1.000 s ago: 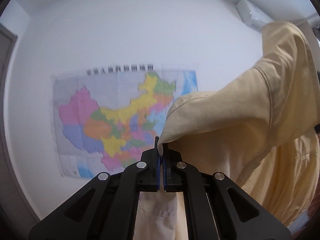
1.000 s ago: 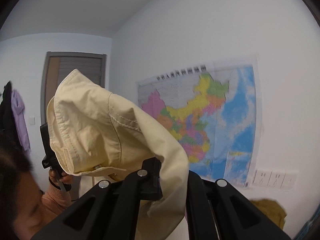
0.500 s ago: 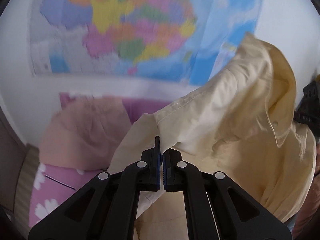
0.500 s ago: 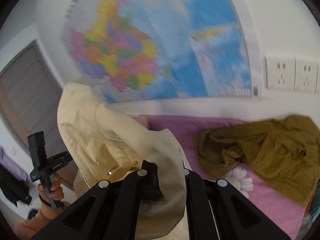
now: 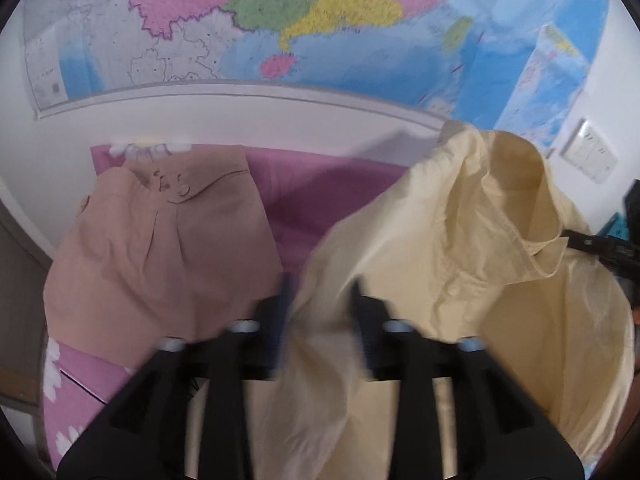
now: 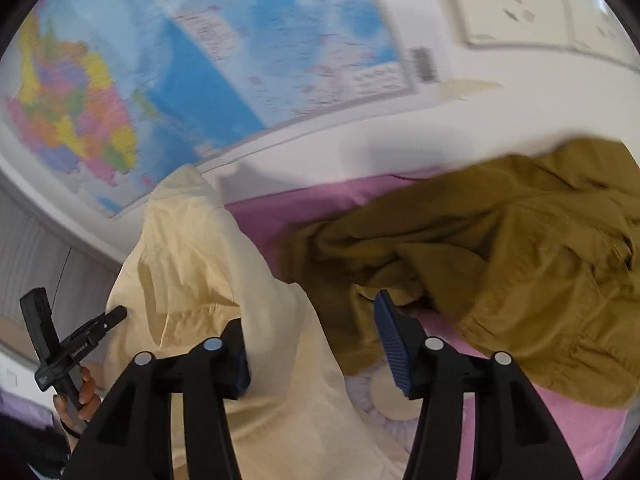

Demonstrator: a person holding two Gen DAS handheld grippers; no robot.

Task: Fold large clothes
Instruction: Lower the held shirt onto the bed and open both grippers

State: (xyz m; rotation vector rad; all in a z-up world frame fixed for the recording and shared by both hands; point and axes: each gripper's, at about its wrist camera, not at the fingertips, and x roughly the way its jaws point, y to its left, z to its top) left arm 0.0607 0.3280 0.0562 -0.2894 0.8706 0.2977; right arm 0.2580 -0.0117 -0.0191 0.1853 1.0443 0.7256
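Two grippers, both jaws just opened, letting go of the cream shirt over the bed.

Left wrist view: left gripper (image 5: pixel 320 320) was clamped on a shirt edge a second ago with the wall map straight ahead; now it tips down at the pink bedspread (image 5: pixel 320 188) and its jaws stand apart. The cream shirt (image 5: pixel 460 248) fills the 3 o'clock half of the view, a fold of it hanging loose between the fingers, blurred, not pinched. Folded tan garment (image 5: pixel 160 248) lies at 9 o'clock, map (image 5: pixel 280 20) at 12. Part of the other tool pokes in at 3 o'clock.

Right wrist view: right gripper (image 6: pixel 316 344) likewise released, blue pad (image 6: pixel 394 344) bare; the shirt (image 6: pixel 192 272) drapes over the left-hand finger, sagging toward 9 o'clock, not squeezed. Olive jacket (image 6: pixel 520 260) crumpled on the bedspread at 2 o'clock. Left hand (image 6: pixel 80 396) gripping its tool handle at 8 o'clock.

Meaning: shirt has come down from held-up-in-air and is being dropped onto the bed, likely for spreading flat. No fold made yet; it looks bunched, so smoothing probably comes first.
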